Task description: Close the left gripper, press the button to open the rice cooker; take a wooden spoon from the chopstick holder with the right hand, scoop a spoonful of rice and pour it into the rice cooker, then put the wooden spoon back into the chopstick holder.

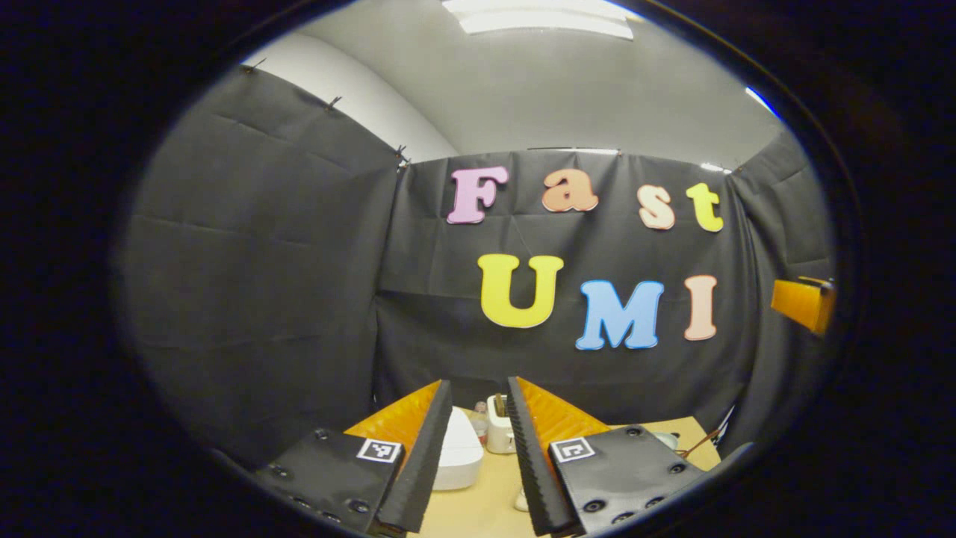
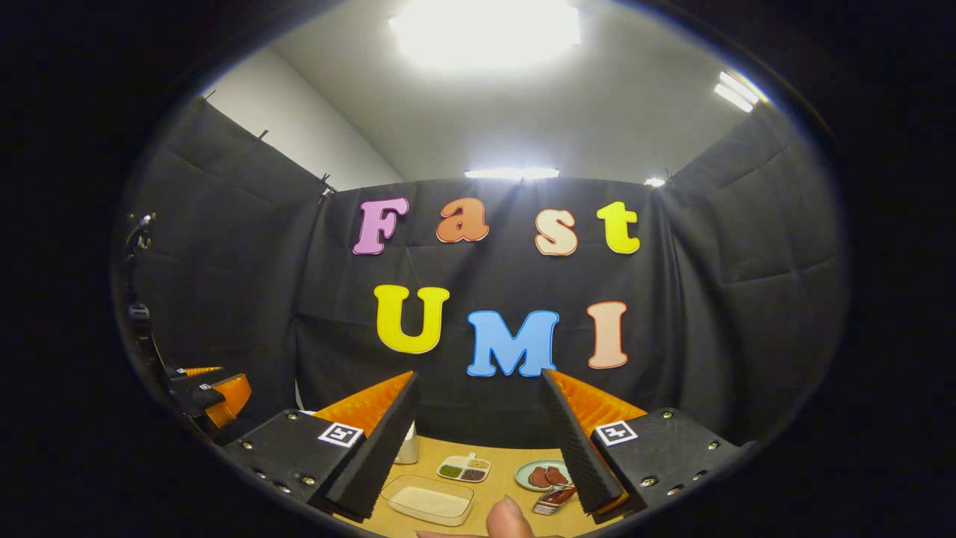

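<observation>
Both grippers hang up high over the tan wooden table (image 1: 478,508) with their fingers spread apart and nothing between them. Left gripper (image 1: 479,418) points at the white rounded rice cooker (image 1: 455,448), lid down, with the cream chopstick holder (image 1: 499,433) just beside it. Right gripper (image 2: 478,426) sits above a clear rectangular tray of white rice (image 2: 427,499).

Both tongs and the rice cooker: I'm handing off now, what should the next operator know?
Left tongs: open, empty, raised over the table, not yet closed.
Right tongs: open, empty.
Rice cooker: white, lid down, ahead of the left tongs; chopstick holder behind it.
Tray of rice: ahead of the right tongs.
Done: nothing.
Left: close left tongs, press button, take spoon, scoop, pour, return.
</observation>
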Motion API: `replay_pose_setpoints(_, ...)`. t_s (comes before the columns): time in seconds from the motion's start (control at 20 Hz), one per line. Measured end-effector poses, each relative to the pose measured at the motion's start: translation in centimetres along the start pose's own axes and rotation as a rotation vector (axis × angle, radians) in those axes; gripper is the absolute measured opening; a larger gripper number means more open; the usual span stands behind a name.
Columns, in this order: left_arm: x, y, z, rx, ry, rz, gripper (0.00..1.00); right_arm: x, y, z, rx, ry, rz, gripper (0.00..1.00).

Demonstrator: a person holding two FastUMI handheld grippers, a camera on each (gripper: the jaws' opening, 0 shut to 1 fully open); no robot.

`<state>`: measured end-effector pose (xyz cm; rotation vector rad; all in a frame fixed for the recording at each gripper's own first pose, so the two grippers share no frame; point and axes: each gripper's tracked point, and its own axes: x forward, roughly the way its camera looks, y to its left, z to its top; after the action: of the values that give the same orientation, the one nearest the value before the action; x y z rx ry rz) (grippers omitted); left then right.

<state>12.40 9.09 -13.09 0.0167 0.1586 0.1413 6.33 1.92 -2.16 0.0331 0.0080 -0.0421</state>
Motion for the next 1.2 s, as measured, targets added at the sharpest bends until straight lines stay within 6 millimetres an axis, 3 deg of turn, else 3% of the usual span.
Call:
replay_pose_setpoints(0.1,4.2,2.2,-2.7,0.036,0.045,0.011,0.41,0.9,1.9,0.2,0.005,0.000,-0.024,0.97)
replay_pose_setpoints(0.2,8.2,4.4,-5.2,0.061,0.089,0.025,0.19,1.8,2.9,-0.1,-0.001,0.011,-0.059,0.97)
replay_pose_setpoints(0.25,10.3,5.3,-7.0,0.060,0.119,0.030,0.21,2.0,3.2,-0.4,-0.007,0.021,-0.083,0.97)
replay_pose_setpoints(0.3,12.3,6.0,-9.1,0.056,0.154,0.034,0.10,2.4,3.7,-0.8,-0.016,0.039,-0.094,0.97)
replay_pose_setpoints(0.45,17.4,8.4,-15.4,0.030,0.262,0.060,0.10,3.4,4.8,-1.7,-0.046,0.078,-0.129,0.97)
replay_pose_setpoints(0.6,22.2,9.8,-20.4,0.023,0.338,0.087,0.09,4.9,5.5,-2.0,-0.082,0.090,-0.148,0.97)
replay_pose_setpoints(0.85,26.6,9.4,-26.1,0.037,0.419,0.104,0.10,6.1,5.9,-4.2,-0.142,0.167,-0.167,0.97)
replay_pose_setpoints(1.05,27.0,9.2,-30.3,0.063,0.509,0.118,0.10,7.0,5.8,-5.1,-0.160,0.189,-0.174,0.97)
replay_pose_setpoints(1.2,26.5,9.6,-32.3,0.071,0.545,0.134,0.10,7.5,6.2,-5.6,-0.153,0.198,-0.161,0.97)
